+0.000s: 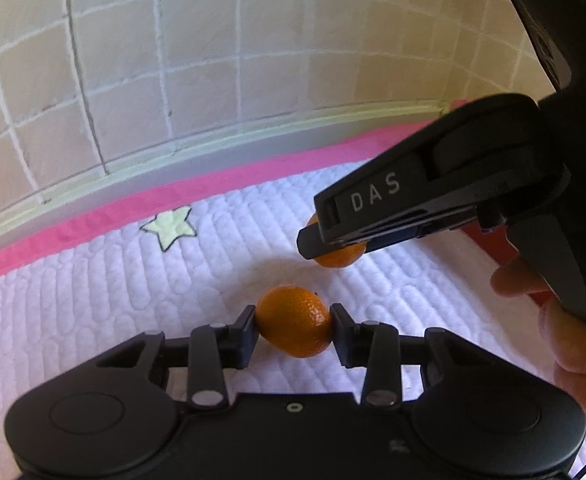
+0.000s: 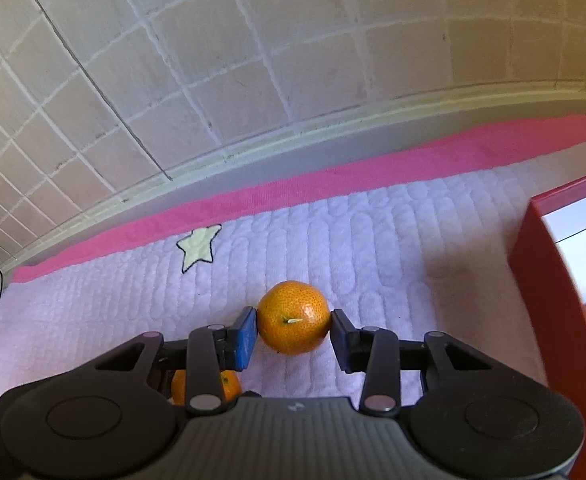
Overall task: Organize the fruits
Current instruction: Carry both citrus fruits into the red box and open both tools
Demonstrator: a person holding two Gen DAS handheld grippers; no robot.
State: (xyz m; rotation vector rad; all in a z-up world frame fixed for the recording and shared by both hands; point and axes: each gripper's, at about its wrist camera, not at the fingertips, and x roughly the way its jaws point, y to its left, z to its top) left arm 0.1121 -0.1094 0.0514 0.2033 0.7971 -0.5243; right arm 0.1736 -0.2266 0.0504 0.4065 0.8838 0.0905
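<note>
My left gripper (image 1: 294, 316) is shut on an orange mandarin (image 1: 293, 332), its two pads pressing the fruit's sides just over the white quilted mat (image 1: 93, 300). My right gripper (image 2: 293, 320) is shut on a second mandarin (image 2: 293, 316), stem stub facing the camera. In the left wrist view that right gripper (image 1: 333, 248) reaches in from the upper right, its mandarin (image 1: 341, 258) showing under the finger. In the right wrist view the other mandarin (image 2: 231, 386) peeks out below the left finger linkage.
A red box wall (image 2: 541, 280) with a white inside stands at the mat's right. The mat has a pink border (image 2: 333, 184) and a pale star patch (image 2: 199, 246), and ends at a tiled wall (image 2: 253, 60). A person's fingers (image 1: 573, 344) hold the right gripper's handle.
</note>
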